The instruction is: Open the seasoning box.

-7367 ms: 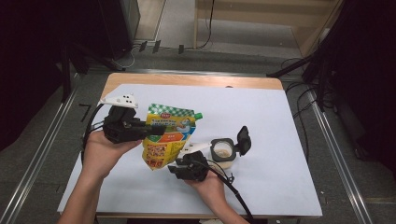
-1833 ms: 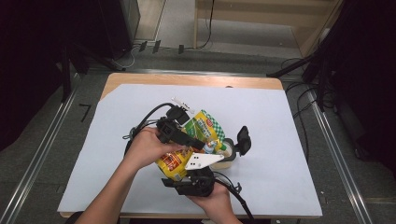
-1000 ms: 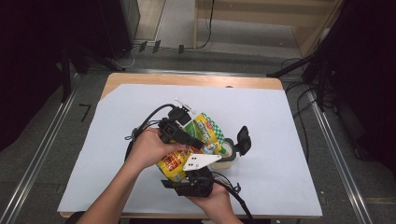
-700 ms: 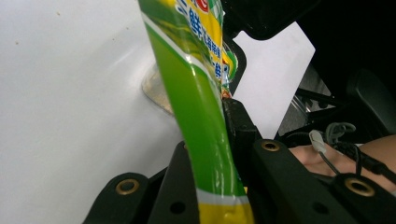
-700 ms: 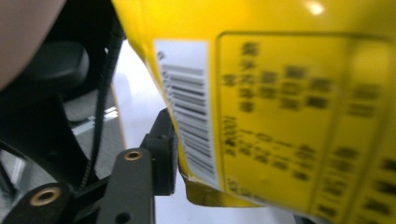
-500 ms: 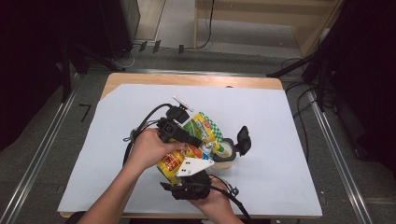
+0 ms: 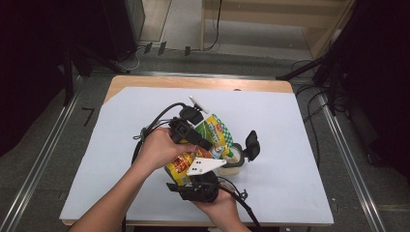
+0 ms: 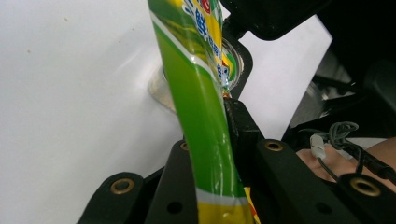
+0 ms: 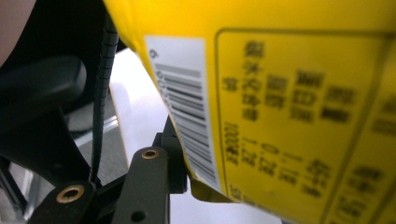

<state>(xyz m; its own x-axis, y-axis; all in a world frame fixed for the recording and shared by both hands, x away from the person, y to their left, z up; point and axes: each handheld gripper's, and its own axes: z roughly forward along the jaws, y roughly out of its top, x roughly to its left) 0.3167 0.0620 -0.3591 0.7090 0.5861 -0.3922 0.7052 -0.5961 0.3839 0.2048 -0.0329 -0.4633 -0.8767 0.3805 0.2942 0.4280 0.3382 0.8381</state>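
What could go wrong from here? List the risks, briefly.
1. The pouch is tipped over the open jar; in the left gripper view its lower end sits right at the jar's rim, so contents could spill onto the white table cover.
2. The left gripper pinches only the pouch's thin edge, and the right gripper holds a bottom corner; it might slip.
3. The jar's hinged lid stands open beside the pouch and could get knocked.

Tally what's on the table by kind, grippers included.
Grippers: 2, left and right
Snack pouches: 1, green-and-yellow
Clear containers: 1
Black flip lids: 1
Total: 5
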